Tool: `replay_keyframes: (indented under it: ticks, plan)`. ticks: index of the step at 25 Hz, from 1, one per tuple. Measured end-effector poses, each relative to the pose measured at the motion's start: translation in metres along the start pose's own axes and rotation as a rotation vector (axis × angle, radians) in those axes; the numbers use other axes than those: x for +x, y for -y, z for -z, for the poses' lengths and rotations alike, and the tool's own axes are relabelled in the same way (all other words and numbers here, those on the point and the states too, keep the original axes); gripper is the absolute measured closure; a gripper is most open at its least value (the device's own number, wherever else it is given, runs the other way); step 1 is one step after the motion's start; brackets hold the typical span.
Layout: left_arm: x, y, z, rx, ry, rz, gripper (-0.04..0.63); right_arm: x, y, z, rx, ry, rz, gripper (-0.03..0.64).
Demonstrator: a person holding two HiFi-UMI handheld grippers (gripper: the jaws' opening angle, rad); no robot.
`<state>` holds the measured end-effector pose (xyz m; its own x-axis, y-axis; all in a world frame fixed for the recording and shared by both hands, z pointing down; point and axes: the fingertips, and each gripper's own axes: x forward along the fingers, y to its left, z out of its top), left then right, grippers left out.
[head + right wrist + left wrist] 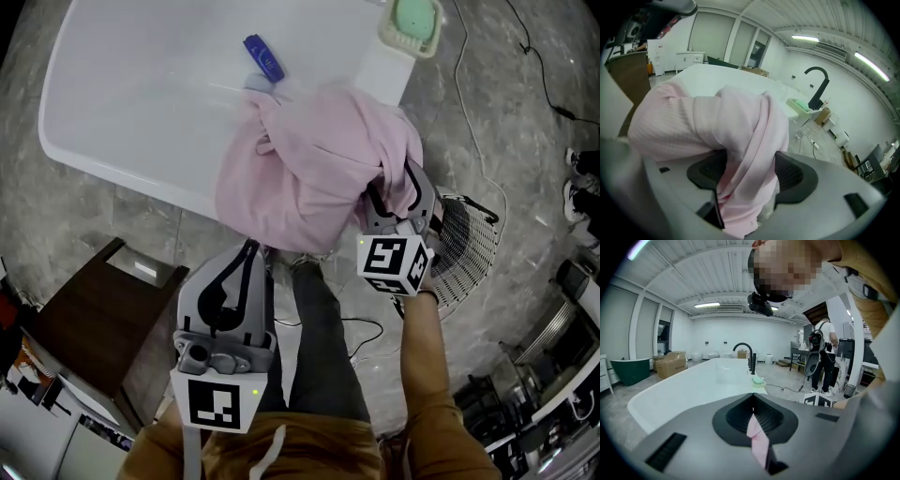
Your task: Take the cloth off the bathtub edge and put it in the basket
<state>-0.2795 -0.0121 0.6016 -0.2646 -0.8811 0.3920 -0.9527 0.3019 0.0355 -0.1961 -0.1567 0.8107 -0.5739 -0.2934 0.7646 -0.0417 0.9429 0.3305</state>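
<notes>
The pink cloth [309,169] hangs bunched in front of the white bathtub's near edge [122,169], between my two grippers. My left gripper [249,248] is at its lower left and is shut on a thin corner of the cloth [757,441], which shows between the closed jaws of the left gripper [753,408]. At the cloth's right side is my right gripper [394,192]. Its jaws stand wide apart, and a thick fold of the cloth [717,122] drapes down through the gap of the right gripper [750,173]. The wire basket [469,248] lies on the floor, just right of and below the right gripper.
A blue object [264,56] lies in the tub and a green soap dish [412,23] sits on its far corner, by the black faucet [818,86]. A dark wooden stand [94,319] is at the lower left. Cables cross the stone floor. A person [820,357] stands far off.
</notes>
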Motion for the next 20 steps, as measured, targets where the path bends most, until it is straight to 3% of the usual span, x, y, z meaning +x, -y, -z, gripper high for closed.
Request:
replay_keyframes:
  ticks: [5,8,9,15,20]
  plan:
    - [-0.006,-0.003,0.008,-0.005,-0.015,-0.006,0.589,0.016,-0.002,0.0,-0.075,-0.025,-0.008,0.328]
    - [-0.008,-0.005,0.009,-0.007,-0.017,-0.007,0.589,0.016,-0.008,-0.005,-0.125,-0.01,0.001,0.53]
    - [-0.008,-0.005,0.009,-0.006,-0.015,-0.005,0.589,0.014,-0.008,-0.006,-0.125,-0.005,0.009,0.552]
    - [-0.015,-0.002,0.003,-0.002,-0.007,0.012,0.589,-0.016,0.005,-0.019,0.015,0.073,0.053,0.575]
    - [-0.026,0.003,-0.01,0.002,0.009,0.037,0.589,-0.057,0.016,-0.051,0.223,0.182,0.075,0.578]
